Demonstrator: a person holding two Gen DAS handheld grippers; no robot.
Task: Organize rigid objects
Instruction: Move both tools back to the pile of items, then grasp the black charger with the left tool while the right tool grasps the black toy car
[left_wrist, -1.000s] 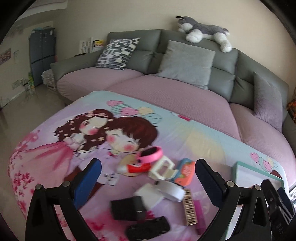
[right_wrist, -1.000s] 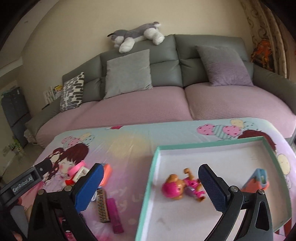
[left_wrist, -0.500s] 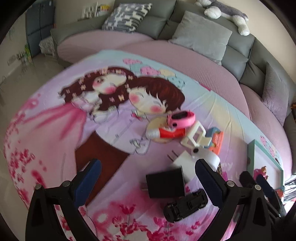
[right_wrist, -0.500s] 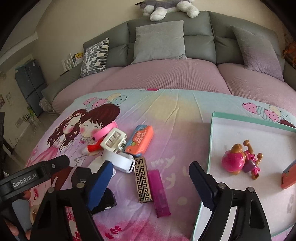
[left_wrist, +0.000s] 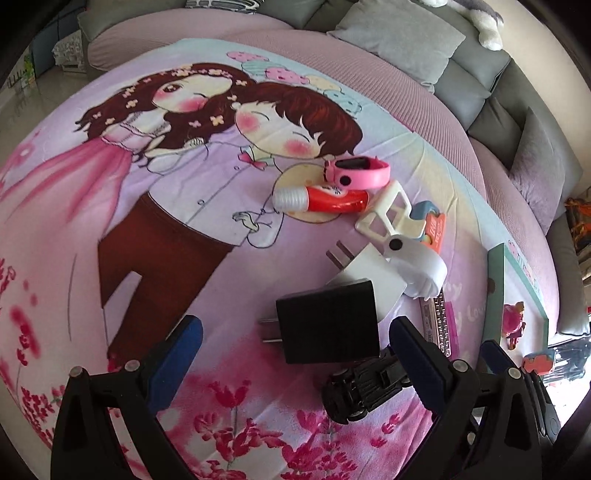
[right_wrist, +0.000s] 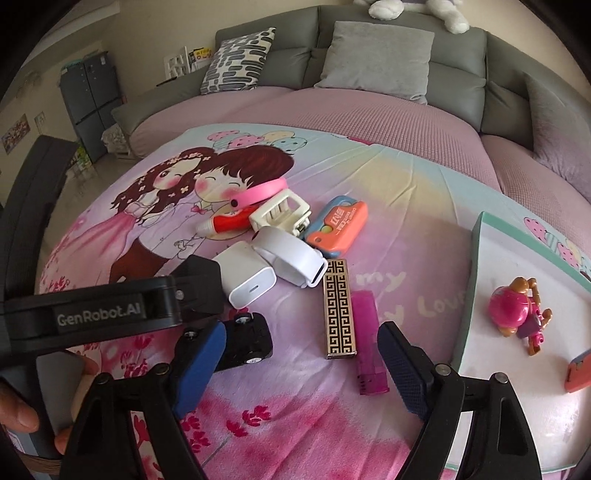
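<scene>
A pile of small objects lies on the cartoon-print cloth. My left gripper (left_wrist: 295, 347) is open just in front of a black plug adapter (left_wrist: 328, 325), with a black toy car (left_wrist: 364, 384) by its right finger. My right gripper (right_wrist: 299, 365) is open and empty above a gold patterned lighter (right_wrist: 339, 309) and a magenta lighter (right_wrist: 369, 341). The toy car (right_wrist: 245, 341) sits by its left finger. A white charger (right_wrist: 245, 278), a white case (right_wrist: 291, 258), a white clip (right_wrist: 280, 214), an orange toy (right_wrist: 340, 225), a red tube (right_wrist: 225, 223) and a pink band (right_wrist: 258, 192) lie behind.
A white tray with a teal rim (right_wrist: 469, 295) stands at the right and holds a pink toy figure (right_wrist: 517, 310) and an orange piece (right_wrist: 578, 373). The left gripper's body (right_wrist: 99, 314) crosses the right wrist view at the left. A grey sofa (right_wrist: 369, 74) stands behind the table.
Both grippers have tilted down and moved in toward the pile. The left one has come close to the black adapter. The right one has swung left, away from the tray.
</scene>
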